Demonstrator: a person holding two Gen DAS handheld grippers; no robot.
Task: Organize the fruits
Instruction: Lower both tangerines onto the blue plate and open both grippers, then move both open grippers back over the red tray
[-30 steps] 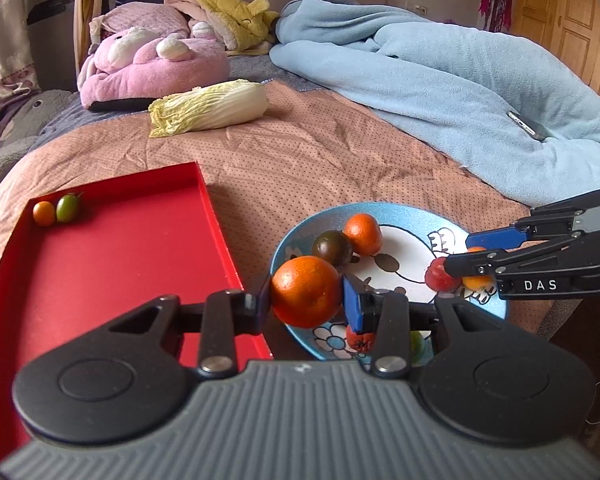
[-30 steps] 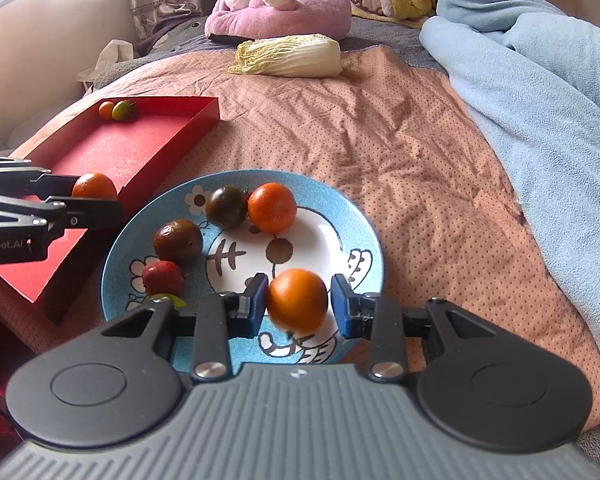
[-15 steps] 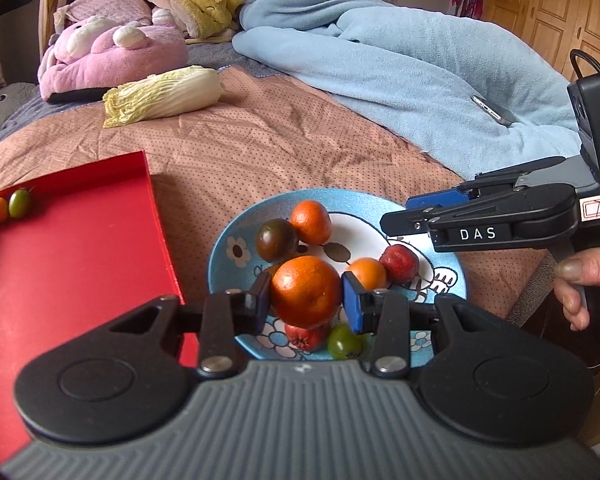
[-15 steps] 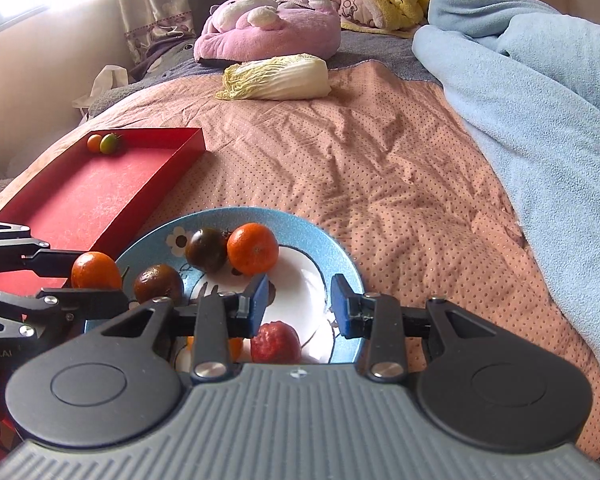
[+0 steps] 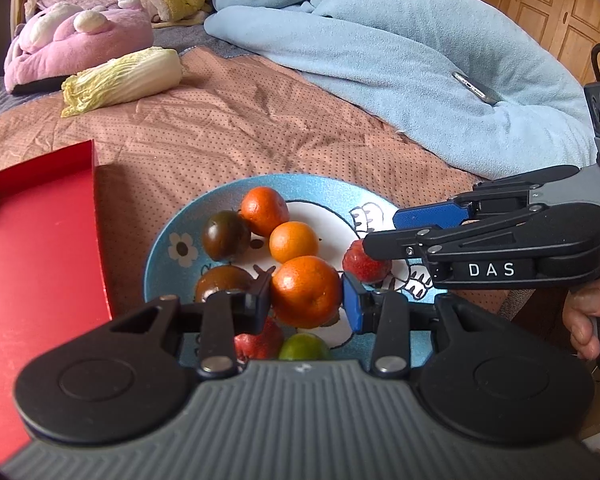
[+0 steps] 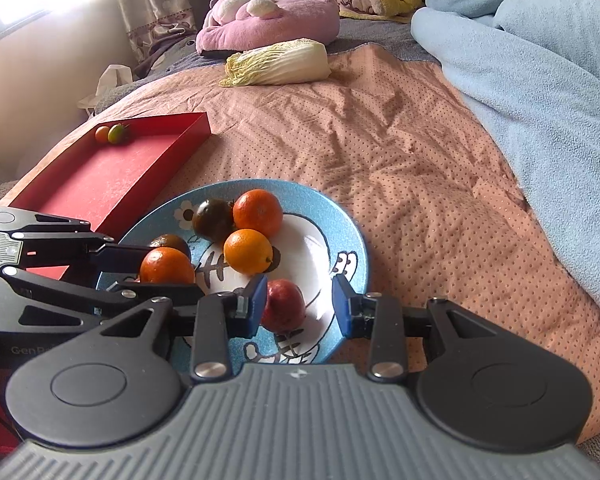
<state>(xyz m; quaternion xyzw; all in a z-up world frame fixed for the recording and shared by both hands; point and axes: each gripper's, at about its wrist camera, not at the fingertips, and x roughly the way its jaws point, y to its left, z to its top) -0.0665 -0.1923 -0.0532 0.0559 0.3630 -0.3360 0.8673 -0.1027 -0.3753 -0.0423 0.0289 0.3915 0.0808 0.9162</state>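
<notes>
My left gripper (image 5: pixel 306 306) is shut on an orange mandarin (image 5: pixel 305 292) and hangs over the near part of the blue plate (image 5: pixel 220 200). On the plate lie two more mandarins (image 5: pixel 264 210), two dark tomatoes (image 5: pixel 225 235), a red fruit (image 5: pixel 364 268), another red one and a green one under my fingers. My right gripper (image 6: pixel 299 304) stands open just above the red fruit (image 6: pixel 282 306); its pads do not press it. It shows from the right as the right gripper (image 5: pixel 380 232). A red tray (image 6: pixel 112 172) lies left of the plate with two small fruits (image 6: pixel 110 134) in its far corner.
All of this rests on a pink dotted bedspread (image 6: pixel 380 140). A napa cabbage (image 5: pixel 124 80) and a pink plush (image 5: pixel 76 36) lie further back. A blue blanket (image 5: pixel 420 60) with a phone (image 5: pixel 476 88) on it fills the right side. A hand (image 5: pixel 588 320) holds the right gripper's handle.
My left gripper carried its mandarin rightward from the tray's edge to over the plate. My right gripper let its orange go onto the plate and now hovers over the red fruit.
</notes>
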